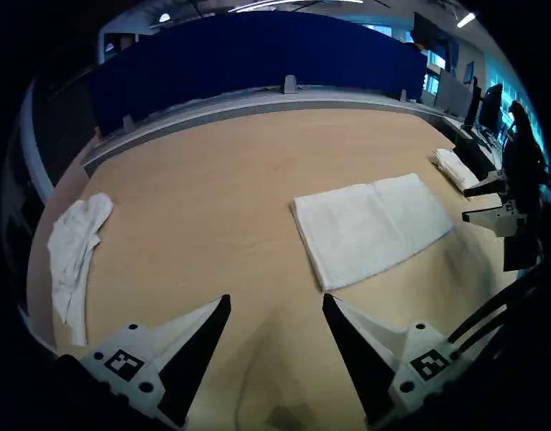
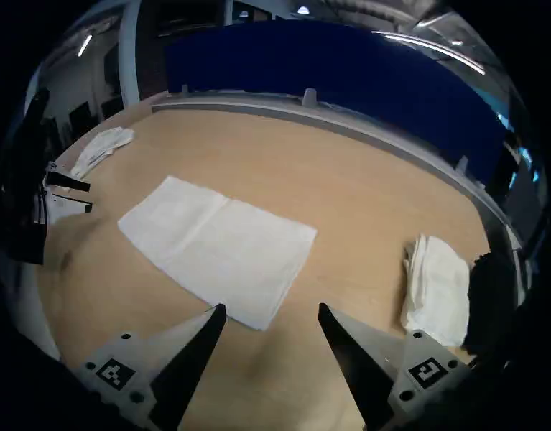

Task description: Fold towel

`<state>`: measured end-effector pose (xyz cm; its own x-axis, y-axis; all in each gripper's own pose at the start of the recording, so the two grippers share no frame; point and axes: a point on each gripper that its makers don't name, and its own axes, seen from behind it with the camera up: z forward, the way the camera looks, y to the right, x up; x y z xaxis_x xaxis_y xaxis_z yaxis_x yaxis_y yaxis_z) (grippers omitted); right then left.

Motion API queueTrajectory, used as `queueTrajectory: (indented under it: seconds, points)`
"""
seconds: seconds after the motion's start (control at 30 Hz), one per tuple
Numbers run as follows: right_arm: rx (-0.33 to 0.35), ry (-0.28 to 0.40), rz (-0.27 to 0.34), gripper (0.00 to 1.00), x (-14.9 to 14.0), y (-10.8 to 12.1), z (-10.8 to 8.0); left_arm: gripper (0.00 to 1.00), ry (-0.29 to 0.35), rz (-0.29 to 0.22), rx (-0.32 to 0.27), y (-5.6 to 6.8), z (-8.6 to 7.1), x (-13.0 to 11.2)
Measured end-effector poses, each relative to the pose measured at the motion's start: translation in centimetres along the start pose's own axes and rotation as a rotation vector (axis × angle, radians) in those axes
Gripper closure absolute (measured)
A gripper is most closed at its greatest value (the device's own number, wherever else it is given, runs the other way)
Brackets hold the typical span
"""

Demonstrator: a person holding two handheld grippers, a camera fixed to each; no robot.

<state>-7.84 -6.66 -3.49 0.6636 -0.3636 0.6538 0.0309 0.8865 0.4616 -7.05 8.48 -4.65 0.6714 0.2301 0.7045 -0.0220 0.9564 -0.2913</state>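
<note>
We see the white rectangular cloth towel [image 1: 372, 226] lying flat, a crease across it, mid-way on the light wooden table [image 1: 203, 179]. Our left gripper [image 1: 275, 297] hovers with fingers apart, empty; our right gripper [image 2: 271, 307] likewise, its tips near the towel's edge

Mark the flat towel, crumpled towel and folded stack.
flat towel [image 1: 372, 226]: left gripper view, middle of the cloth.
crumpled towel [image 1: 74, 244]: left gripper view, its bunched middle.
folded stack [image 2: 439, 287]: right gripper view, top layer.

Right tool [image 1: 465, 204] rear half: too dark to tell.
</note>
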Motion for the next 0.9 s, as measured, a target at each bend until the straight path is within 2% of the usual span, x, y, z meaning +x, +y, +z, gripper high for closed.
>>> queueTrajectory:
  seconds: [0.17,0.33,0.53,0.63,0.9]
  points:
    - [0.045,-0.029,-0.032,0.00,-0.7,-0.8,0.5,0.05,0.004,-0.068,0.043,-1.1,-2.3,-1.5]
    - [0.089,-0.051,-0.069,0.00,-1.1,-1.7,1.1,0.05,0.006,-0.128,0.071,-1.7,-4.3,-3.3]
    - [0.106,-0.075,-0.105,0.04,-1.6,-2.0,1.9,0.05,-0.009,-0.159,0.100,-2.1,-5.7,-5.3]
    - [0.111,-0.086,-0.113,0.15,-2.0,-2.0,2.3,0.05,-0.012,-0.171,0.114,-2.3,-6.5,-6.0]
    - [0.127,-0.114,-0.118,0.36,-3.1,-1.7,3.0,0.05,-0.032,-0.215,0.127,-2.4,-7.9,-8.2]
